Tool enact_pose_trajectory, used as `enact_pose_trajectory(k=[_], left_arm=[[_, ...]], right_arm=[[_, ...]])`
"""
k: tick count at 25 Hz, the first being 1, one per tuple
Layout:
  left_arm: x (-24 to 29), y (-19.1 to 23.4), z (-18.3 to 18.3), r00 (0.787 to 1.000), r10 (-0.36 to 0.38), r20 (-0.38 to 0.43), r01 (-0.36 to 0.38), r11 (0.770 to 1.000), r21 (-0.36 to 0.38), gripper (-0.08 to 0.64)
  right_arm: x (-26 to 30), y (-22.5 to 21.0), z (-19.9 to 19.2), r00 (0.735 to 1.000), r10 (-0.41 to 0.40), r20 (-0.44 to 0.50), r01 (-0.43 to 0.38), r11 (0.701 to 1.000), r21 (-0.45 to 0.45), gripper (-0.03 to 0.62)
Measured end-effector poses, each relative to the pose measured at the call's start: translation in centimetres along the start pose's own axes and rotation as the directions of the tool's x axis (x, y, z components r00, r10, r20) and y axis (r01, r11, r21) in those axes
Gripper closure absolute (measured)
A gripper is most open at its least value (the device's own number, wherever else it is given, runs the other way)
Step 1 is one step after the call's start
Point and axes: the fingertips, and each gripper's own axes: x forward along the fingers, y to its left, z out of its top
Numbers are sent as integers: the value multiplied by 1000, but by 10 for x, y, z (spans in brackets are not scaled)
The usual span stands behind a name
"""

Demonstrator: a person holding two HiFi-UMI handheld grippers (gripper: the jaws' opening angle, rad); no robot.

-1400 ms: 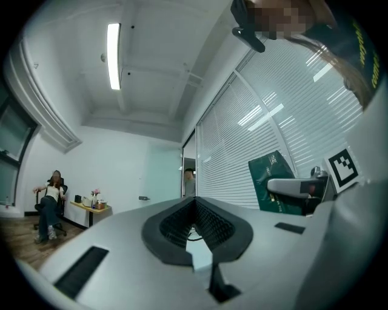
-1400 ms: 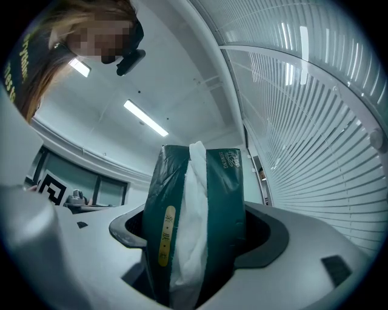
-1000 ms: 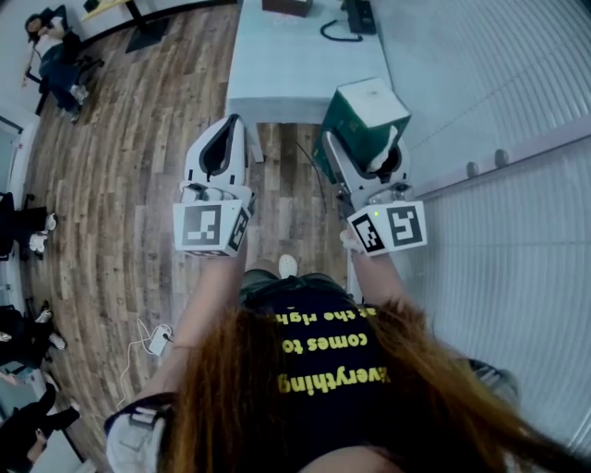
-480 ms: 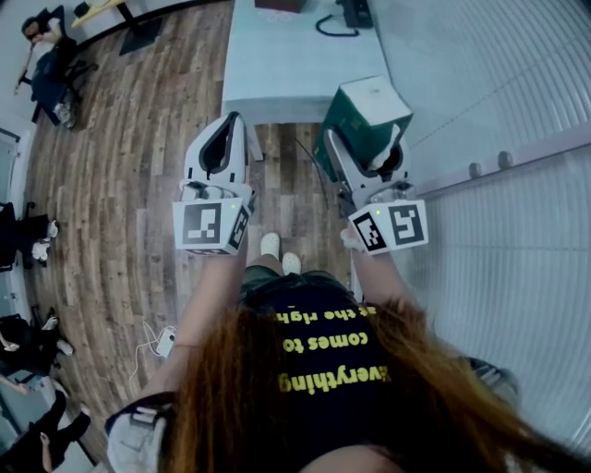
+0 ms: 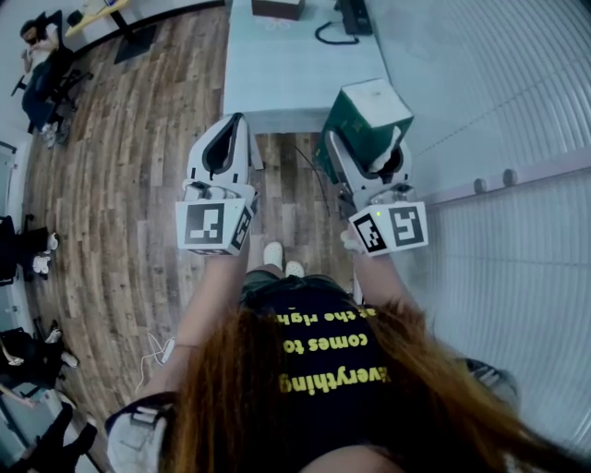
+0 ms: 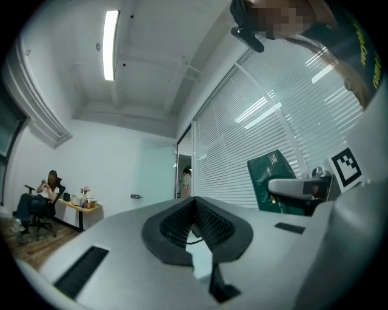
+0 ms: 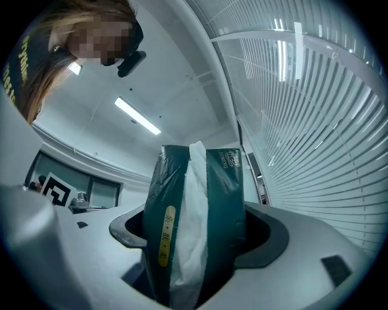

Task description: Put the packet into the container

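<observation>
A dark green tissue packet [image 5: 367, 113] with white tissue showing at its slit [image 7: 193, 230] stands upright between the fingers of my right gripper [image 5: 366, 140], which is shut on it. In the right gripper view the packet fills the middle, held by the black pads [image 7: 267, 236]. My left gripper [image 5: 237, 120] is held level beside it, shut and holding nothing; its pads [image 6: 212, 225] meet at the tips. A small brown box [image 5: 277, 7] sits at the far end of the pale table [image 5: 277, 83]; I cannot tell if it is the container.
A black device with a cable [image 5: 351, 18] lies on the table's far right. A wall of white blinds [image 5: 499, 120] runs along the right. Wooden floor [image 5: 138, 185] spreads to the left, with seated people [image 5: 42, 60] at its edge.
The person has stepped forward a little: both feet now show below the grippers and the floor has slid past. Both grippers keep their pose and the packet stays held.
</observation>
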Motion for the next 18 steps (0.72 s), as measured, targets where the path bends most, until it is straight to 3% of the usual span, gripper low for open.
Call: enact_pose_trajectory(k=[12,18], left_arm=[[20,21,-23,1000,-16,16,15,1000,9,558],[35,64,-12,1000,-2,11,2,1000,-14,558]], right_arm=[[21,-11,-20,1000,-21,15,21,999,-27,207],[63,-1,-17,1000,-24,-2,24,999,-45,207]])
